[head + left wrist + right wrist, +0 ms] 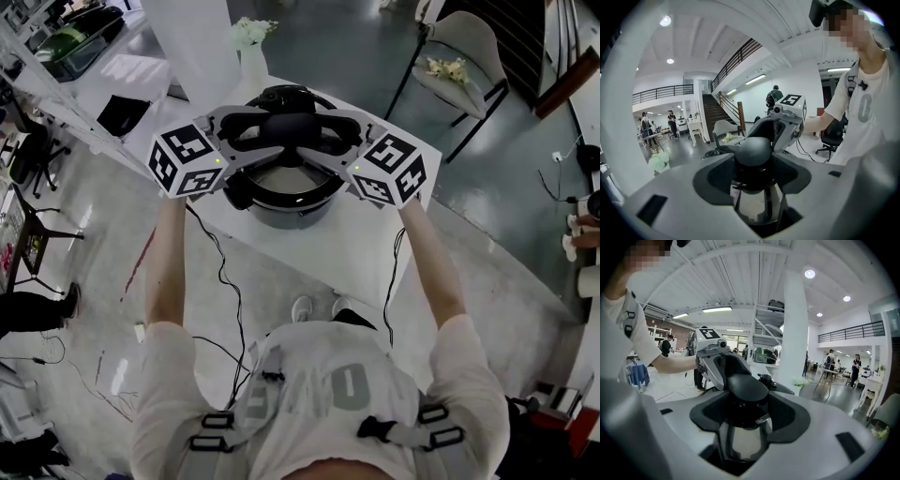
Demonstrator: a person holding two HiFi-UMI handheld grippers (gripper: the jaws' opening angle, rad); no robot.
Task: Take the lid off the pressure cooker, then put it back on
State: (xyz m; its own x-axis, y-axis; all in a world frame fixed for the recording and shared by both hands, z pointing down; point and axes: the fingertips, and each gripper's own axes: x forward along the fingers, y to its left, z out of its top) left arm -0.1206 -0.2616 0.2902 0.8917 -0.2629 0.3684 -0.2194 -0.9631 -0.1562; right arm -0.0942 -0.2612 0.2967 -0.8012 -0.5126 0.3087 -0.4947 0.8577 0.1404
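One white table [352, 248] carries the whole job, running away from the person towards a white vase of flowers [251, 52] at its far end. On it, near the middle, stands the round steel pressure cooker pot [292, 204] with its dark rim, and part of its mouth looks uncovered from where I stand. The black lid [281, 124] hangs just above and a touch beyond the pot, apparently clear of the rim, though the steep angle keeps me from being sure of the gap. It is carried level between the two tools, which makes sense: a wide lid taken from one side alone would tip. The left gripper [248, 141] comes in from the left and the right gripper [325, 141] from the right, facing each other across the lid with arms stretched forward. Each has its jaws partway apart and clamped round a thick rounded black side handle of the lid, the left on its handle [753, 152], the right on the opposite one [746, 389], with bright metal showing below the grip. Between them, on top of the lid, sits a small black valve knob [767, 378]. I'd judge the removal half of the task to be in hand, with the refit not yet begun.
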